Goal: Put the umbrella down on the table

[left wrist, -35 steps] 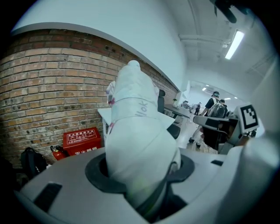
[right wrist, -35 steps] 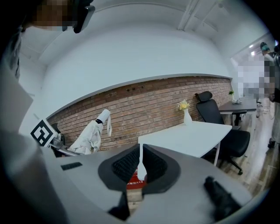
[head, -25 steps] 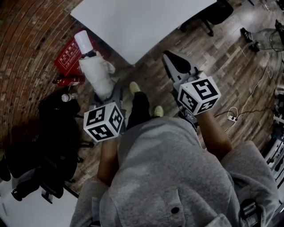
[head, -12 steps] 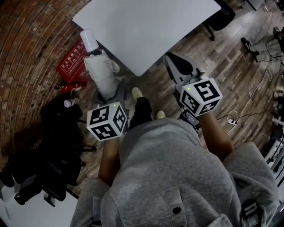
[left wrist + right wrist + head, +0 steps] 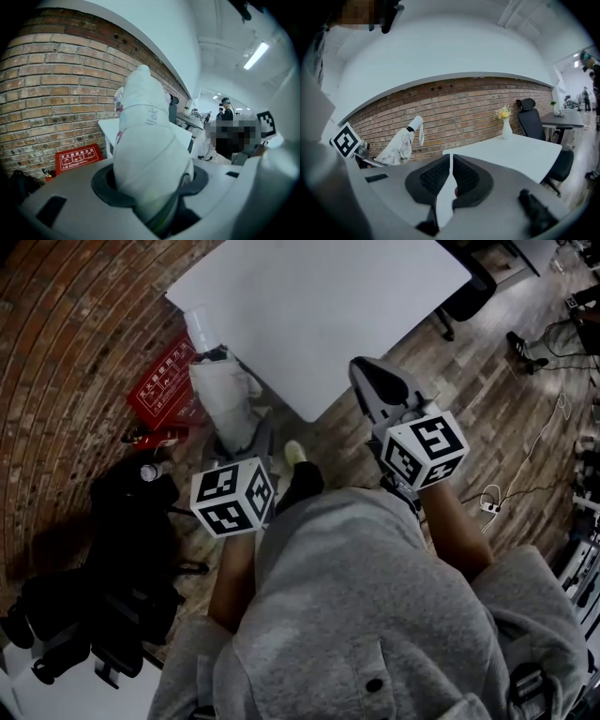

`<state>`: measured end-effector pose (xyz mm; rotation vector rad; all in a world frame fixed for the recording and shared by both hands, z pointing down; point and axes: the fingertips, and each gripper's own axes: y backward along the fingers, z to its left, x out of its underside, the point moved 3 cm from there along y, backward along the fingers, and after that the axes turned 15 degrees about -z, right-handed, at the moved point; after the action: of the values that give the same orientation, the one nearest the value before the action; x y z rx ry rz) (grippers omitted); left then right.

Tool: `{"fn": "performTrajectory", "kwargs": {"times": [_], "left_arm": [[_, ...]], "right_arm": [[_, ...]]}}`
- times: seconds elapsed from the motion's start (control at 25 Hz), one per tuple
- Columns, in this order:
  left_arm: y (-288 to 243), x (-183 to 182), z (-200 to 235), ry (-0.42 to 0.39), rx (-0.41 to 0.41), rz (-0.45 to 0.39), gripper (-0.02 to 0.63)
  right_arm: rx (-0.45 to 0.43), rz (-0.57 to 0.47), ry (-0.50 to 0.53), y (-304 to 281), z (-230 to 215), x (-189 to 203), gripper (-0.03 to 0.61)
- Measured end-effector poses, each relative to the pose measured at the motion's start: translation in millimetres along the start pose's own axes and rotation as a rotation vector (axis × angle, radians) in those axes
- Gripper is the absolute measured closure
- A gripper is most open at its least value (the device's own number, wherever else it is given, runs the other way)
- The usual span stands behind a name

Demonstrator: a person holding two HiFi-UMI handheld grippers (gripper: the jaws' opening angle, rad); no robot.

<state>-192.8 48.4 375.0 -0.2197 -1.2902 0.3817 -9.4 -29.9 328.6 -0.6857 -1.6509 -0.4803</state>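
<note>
A folded white umbrella (image 5: 223, 395) points its capped tip toward the corner of the white table (image 5: 319, 306). My left gripper (image 5: 240, 442) is shut on the umbrella's lower part, and the umbrella (image 5: 145, 140) fills the space between its jaws in the left gripper view. It hangs beside the table's near-left edge, over the floor. My right gripper (image 5: 373, 379) is at the table's near edge, its jaws together with only a thin slit between them (image 5: 451, 176) and nothing in them. The right gripper view shows the umbrella (image 5: 398, 140) at the left, before the brick wall.
A red sign (image 5: 164, 381) and a fire extinguisher (image 5: 155, 435) lie on the floor by the brick wall. A black bag (image 5: 127, 512) sits at the left. An office chair (image 5: 469, 296) stands beyond the table. A vase of flowers (image 5: 505, 124) is on the table. Cables (image 5: 525, 465) trail at the right.
Both grippers and the umbrella have moved forward toward the table; the umbrella's tip is now level with the table's corner. Neither grip has changed.
</note>
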Motion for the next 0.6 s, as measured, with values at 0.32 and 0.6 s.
{"fn": "performTrajectory", "kwargs": {"times": [0.32, 0.6], "left_arm": [[-16, -14, 21, -0.005, 0.023, -0.003, 0.377], [-26, -16, 40, 0.002, 0.050, 0.012, 0.377]], "right_arm": [[0.016, -0.017, 0.016, -28, 5, -6, 0.541], [0.043, -0.015, 0.031, -46, 10, -6, 0.541]]}}
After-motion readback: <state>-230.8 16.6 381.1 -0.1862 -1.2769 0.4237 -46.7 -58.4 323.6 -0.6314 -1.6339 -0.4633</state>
